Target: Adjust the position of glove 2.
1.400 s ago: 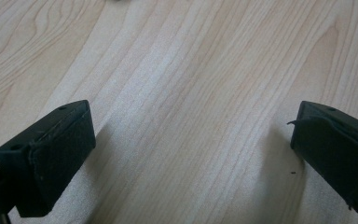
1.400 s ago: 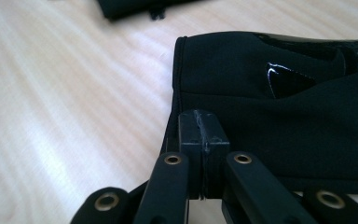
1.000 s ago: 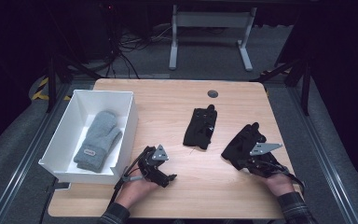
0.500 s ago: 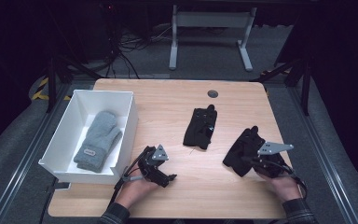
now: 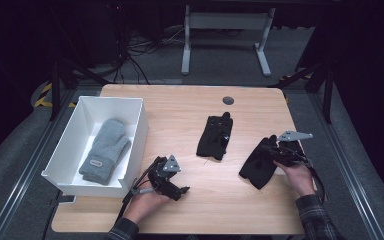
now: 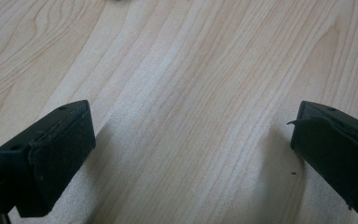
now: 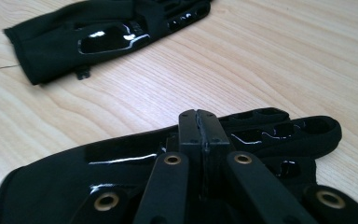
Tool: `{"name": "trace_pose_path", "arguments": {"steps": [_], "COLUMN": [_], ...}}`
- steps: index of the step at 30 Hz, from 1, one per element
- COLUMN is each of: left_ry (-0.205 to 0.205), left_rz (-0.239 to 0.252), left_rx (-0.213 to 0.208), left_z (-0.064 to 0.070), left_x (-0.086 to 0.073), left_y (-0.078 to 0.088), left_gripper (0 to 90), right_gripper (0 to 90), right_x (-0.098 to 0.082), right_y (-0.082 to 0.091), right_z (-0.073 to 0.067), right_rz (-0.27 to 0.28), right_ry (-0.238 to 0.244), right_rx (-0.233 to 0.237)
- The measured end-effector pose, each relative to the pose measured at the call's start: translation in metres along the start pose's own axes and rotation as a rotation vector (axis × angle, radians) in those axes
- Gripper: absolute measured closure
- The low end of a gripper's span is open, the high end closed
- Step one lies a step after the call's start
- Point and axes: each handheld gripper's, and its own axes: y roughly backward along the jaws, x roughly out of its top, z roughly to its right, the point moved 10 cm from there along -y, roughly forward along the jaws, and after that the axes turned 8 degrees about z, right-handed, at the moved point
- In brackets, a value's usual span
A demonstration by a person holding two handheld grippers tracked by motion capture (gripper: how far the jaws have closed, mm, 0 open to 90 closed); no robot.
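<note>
Two black gloves lie on the wooden table (image 5: pixel 180 110). One black glove (image 5: pixel 216 136) (image 7: pixel 107 37) rests flat near the middle. The other black glove (image 5: pixel 257 167) (image 7: pixel 74 186) is at the right, and my right gripper (image 5: pixel 276 152) (image 7: pixel 199 116) is shut on its fabric, one end raised off the wood. A grey mitten (image 5: pixel 105 150) lies inside the white bin (image 5: pixel 112 100) at the left. My left gripper (image 5: pixel 179 191) (image 6: pixel 193 158) rests low near the bin's front corner, open, with bare wood between its jaws.
A dark round cable port (image 5: pixel 228 100) sits at the table's far edge. Table legs (image 5: pixel 225 40) and cables stand on the floor beyond. Bare wood stretches between the bin and the middle glove.
My right gripper has moved right and up a little, tugging the right glove's near end so it stretches out diagonally. The left gripper has stayed put.
</note>
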Motion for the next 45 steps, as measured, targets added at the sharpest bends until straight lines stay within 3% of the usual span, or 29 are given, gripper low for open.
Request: {"name": "trace_pose_path", "arguments": {"steps": [5,8,14,26,28,30,35,39,45], "left_ry": [-0.001,0.0,-0.001,-0.002,0.0,-0.001,0.001,0.004,0.003], "left_rz": [0.0,0.0,0.0,0.0,0.0,0.0,-0.001,0.0,-0.001], "left_rx": [0.0,0.0,0.002,0.0,0.002,0.004,0.004,0.003,0.003], "left_z": [0.0,0.0,0.0,0.0,0.0,0.0,0.0,0.0,0.0], "left_x": [0.0,0.0,0.0,0.0,0.0,0.0,0.0,0.0,0.0], "left_y": [0.0,0.0,0.0,0.0,0.0,0.0,0.0,0.0,0.0], "left_gripper": [0.1,0.1,0.1,0.1,0.1,0.1,0.1,0.1,0.1], "right_gripper": [90.0,90.0,90.0,90.0,90.0,90.0,90.0,90.0,90.0], "right_x": [-0.005,-0.018,-0.021,-0.022,-0.023,-0.022,-0.022,-0.022,-0.024], "right_y": [-0.011,-0.018,-0.019,-0.019,-0.019,-0.019,-0.02,-0.02,-0.018], "right_z": [0.005,0.005,-0.002,-0.063,-0.072,-0.078,-0.103,-0.117,-0.135], "right_rz": [-0.034,-0.091,-0.088,-0.093,-0.087,-0.093,-0.094,-0.1,-0.101], "right_ry": [0.0,0.015,0.01,0.126,0.123,0.14,0.18,0.227,0.245], "right_rx": [-0.007,0.007,0.043,0.198,0.238,0.247,0.337,0.361,0.392]}}
